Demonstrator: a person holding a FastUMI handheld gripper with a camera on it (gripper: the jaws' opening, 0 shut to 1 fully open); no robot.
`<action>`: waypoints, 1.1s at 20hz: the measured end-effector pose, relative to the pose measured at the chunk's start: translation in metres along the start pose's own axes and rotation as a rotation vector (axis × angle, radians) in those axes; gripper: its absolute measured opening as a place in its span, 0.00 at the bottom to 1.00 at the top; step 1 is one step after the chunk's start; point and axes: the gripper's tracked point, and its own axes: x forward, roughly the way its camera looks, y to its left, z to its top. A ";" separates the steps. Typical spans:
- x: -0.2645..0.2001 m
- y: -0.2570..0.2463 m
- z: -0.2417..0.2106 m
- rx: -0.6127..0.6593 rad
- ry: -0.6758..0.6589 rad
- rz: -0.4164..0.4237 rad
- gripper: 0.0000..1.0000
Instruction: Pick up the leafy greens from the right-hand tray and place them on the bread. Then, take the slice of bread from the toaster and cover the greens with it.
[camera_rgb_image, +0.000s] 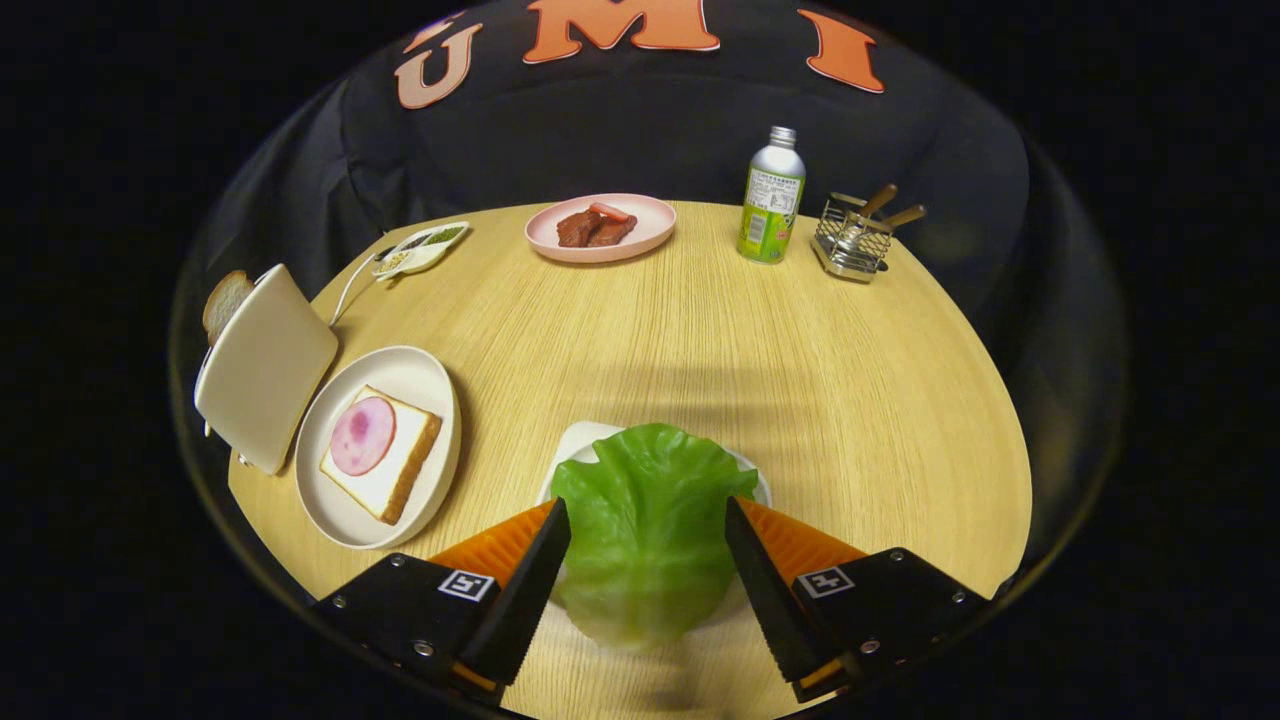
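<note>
A green lettuce leaf (645, 560) lies over a small white tray (582, 440) at the table's near edge. My gripper (648, 515) stands open around it, one finger on each side of the leaf, the tips level with its middle. To the left, a round white plate (410, 370) carries a slice of bread (395, 470) topped with a pink round of ham (362, 435). Beyond that plate leans a cream toaster (262, 365) with a second slice of bread (225, 300) poking out of its top.
At the far side of the wooden table stand a pink plate (640, 215) of brown meat pieces, a green-labelled bottle (771, 200) and a wire holder (848, 245) with wooden-handled utensils. A small divided dish (422, 248) sits behind the toaster, next to its white cord.
</note>
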 end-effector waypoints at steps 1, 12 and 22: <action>0.003 0.000 -0.004 0.000 0.022 -0.001 0.93; 0.021 -0.005 -0.010 0.011 0.067 -0.012 0.52; 0.000 0.022 0.023 0.143 -0.065 0.140 0.05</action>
